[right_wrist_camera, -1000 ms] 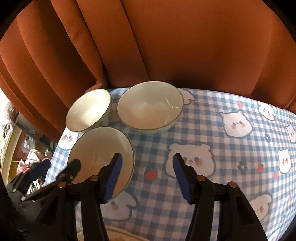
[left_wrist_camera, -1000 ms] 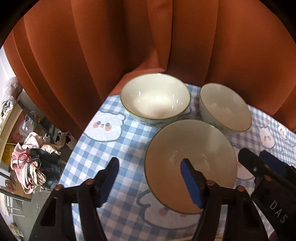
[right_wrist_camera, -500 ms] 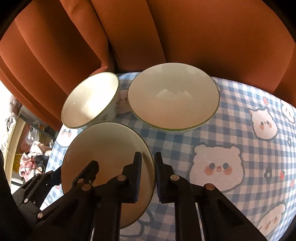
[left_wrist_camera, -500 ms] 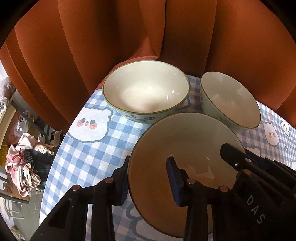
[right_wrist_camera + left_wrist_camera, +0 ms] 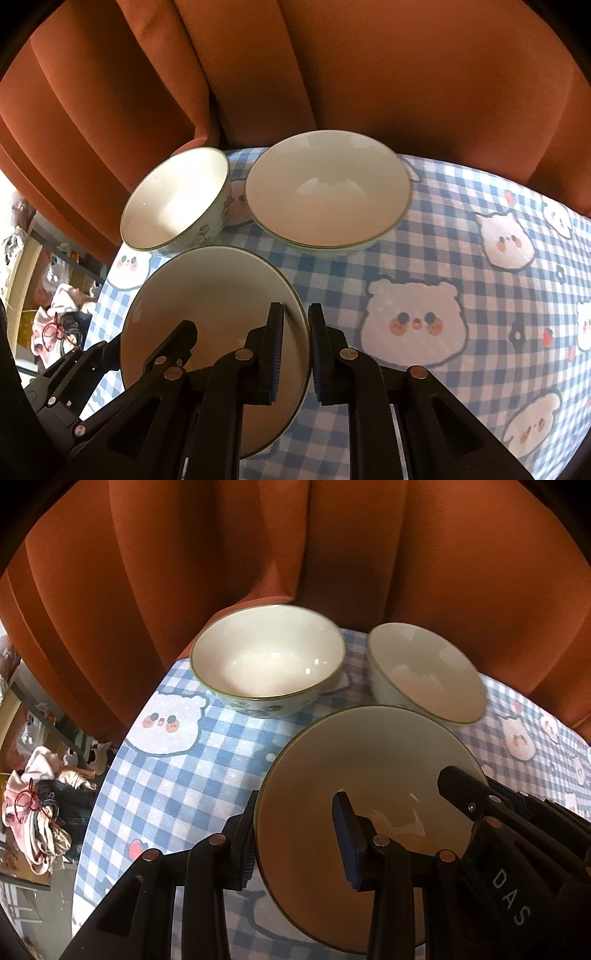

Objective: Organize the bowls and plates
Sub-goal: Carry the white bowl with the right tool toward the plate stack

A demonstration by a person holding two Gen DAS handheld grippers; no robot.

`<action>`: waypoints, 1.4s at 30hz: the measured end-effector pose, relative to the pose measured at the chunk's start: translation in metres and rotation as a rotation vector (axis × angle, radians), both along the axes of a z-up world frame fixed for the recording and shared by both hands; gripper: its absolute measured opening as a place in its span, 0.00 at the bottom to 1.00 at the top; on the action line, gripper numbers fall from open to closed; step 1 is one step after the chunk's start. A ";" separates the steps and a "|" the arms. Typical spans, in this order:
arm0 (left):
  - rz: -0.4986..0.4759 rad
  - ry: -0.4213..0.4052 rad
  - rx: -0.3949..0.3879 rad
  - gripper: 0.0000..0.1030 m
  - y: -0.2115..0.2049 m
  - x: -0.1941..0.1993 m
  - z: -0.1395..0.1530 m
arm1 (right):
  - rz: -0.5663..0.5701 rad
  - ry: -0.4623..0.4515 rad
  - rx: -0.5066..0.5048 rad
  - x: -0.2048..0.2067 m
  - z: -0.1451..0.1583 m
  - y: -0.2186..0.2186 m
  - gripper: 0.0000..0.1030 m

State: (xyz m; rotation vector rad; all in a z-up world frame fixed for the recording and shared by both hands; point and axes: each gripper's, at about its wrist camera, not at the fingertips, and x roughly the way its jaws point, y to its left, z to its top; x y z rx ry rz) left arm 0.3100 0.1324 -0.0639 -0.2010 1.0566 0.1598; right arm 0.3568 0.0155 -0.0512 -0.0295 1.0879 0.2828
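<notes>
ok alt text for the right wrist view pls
The right gripper is shut on the right rim of a plate, with the left gripper at its left edge. Two empty bowls sit behind on a blue checked tablecloth.

Plate (image 5: 369, 775): glazed ceramic, cream, smooth and glossy, thin dark-green rim line, faint highlights on the face. Wide bowl (image 5: 267, 657) and smaller bowl (image 5: 424, 672): same glazed ceramic, white inside, shiny with window reflections; printed leaf pattern on the outer walls. Desk (image 5: 461, 258) cover: woven-looking cloth, blue-white check with printed bear faces, matt, fine grain. Curtain (image 5: 221, 554) behind: rust-orange fabric, matt, soft heavy folds. Fingers (image 5: 275, 347): black plastic, satin sheen, with small bare metal pin heads; pads (image 5: 345, 838) are blue, matt, rubbery-looking, with a fine ribbed edge in the right wrist view.
</notes>
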 end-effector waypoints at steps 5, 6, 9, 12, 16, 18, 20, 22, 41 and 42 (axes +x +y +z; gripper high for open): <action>-0.033 -0.024 -0.025 0.36 -0.013 -0.012 0.017 | -0.034 -0.018 -0.002 -0.012 0.016 -0.014 0.16; -0.041 -0.030 -0.028 0.36 -0.015 -0.014 0.020 | -0.045 -0.024 -0.004 -0.016 0.021 -0.018 0.16; -0.073 -0.053 -0.040 0.36 -0.026 -0.025 0.035 | -0.074 -0.042 -0.008 -0.027 0.035 -0.029 0.16; -0.107 -0.079 -0.052 0.36 -0.037 -0.036 0.048 | -0.110 -0.068 -0.015 -0.043 0.050 -0.039 0.16; -0.171 -0.101 -0.057 0.36 -0.056 -0.049 0.061 | -0.173 -0.102 -0.027 -0.066 0.068 -0.057 0.16; -0.198 -0.102 -0.065 0.36 -0.066 -0.056 0.065 | -0.201 -0.110 -0.033 -0.077 0.074 -0.068 0.16; -0.220 -0.100 -0.074 0.36 -0.077 -0.063 0.069 | -0.228 -0.112 -0.039 -0.088 0.079 -0.079 0.16; -0.236 -0.100 -0.078 0.36 -0.087 -0.069 0.071 | -0.246 -0.112 -0.044 -0.098 0.082 -0.089 0.16; -0.244 -0.007 -0.057 0.36 -0.224 -0.134 0.055 | -0.275 -0.041 -0.044 -0.174 0.067 -0.218 0.16; -0.240 -0.001 -0.057 0.36 -0.232 -0.138 0.052 | -0.266 -0.032 -0.047 -0.178 0.064 -0.226 0.16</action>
